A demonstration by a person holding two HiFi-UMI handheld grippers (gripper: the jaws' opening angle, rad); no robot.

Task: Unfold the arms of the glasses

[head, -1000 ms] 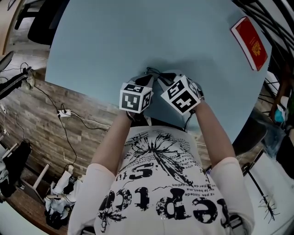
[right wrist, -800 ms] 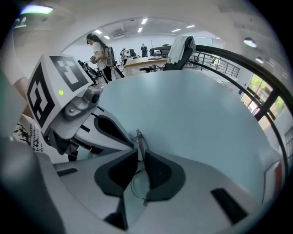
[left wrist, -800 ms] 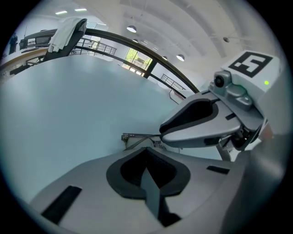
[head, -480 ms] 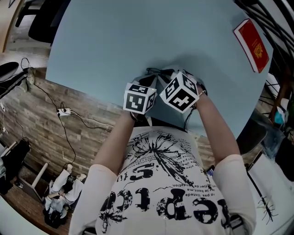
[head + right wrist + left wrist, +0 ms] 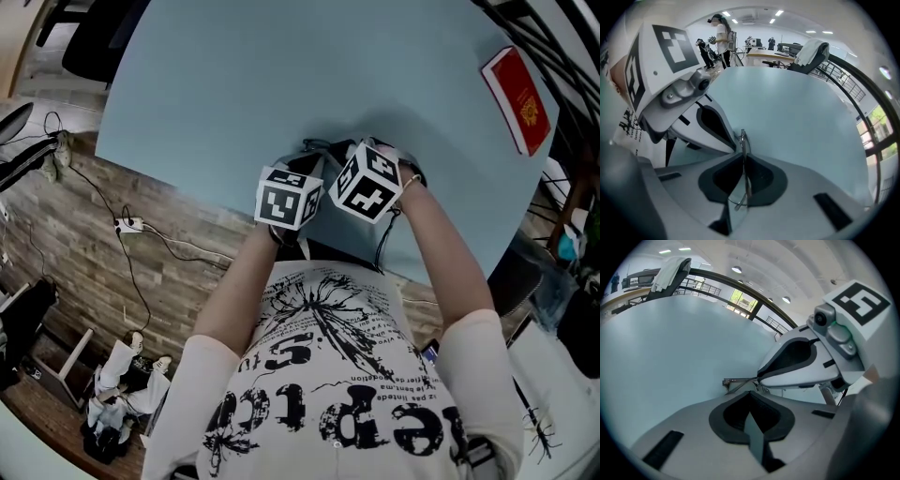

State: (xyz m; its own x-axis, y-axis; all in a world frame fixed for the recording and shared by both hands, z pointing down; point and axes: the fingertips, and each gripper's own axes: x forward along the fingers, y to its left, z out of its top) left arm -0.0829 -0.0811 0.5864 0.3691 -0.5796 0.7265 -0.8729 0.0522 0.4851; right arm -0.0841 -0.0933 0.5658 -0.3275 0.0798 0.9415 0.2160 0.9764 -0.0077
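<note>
Thin wire-framed glasses are held above the pale blue table, between my two grippers, which nearly touch. In the left gripper view, my left gripper is shut, and a thin metal arm with its hinge shows just past its tips. The right gripper meets that arm from the right. In the right gripper view, my right gripper has its jaws closing, with the wire rim running between the pads and pinched there. The left gripper touches the glasses' hinge.
A red booklet lies at the table's far right edge. The table's near edge runs just below my hands, with wood flooring and cables beyond it. People stand far off behind the table.
The right gripper's marker cube has rolled toward the left one and drawn a little closer to it. The left gripper has barely moved.
</note>
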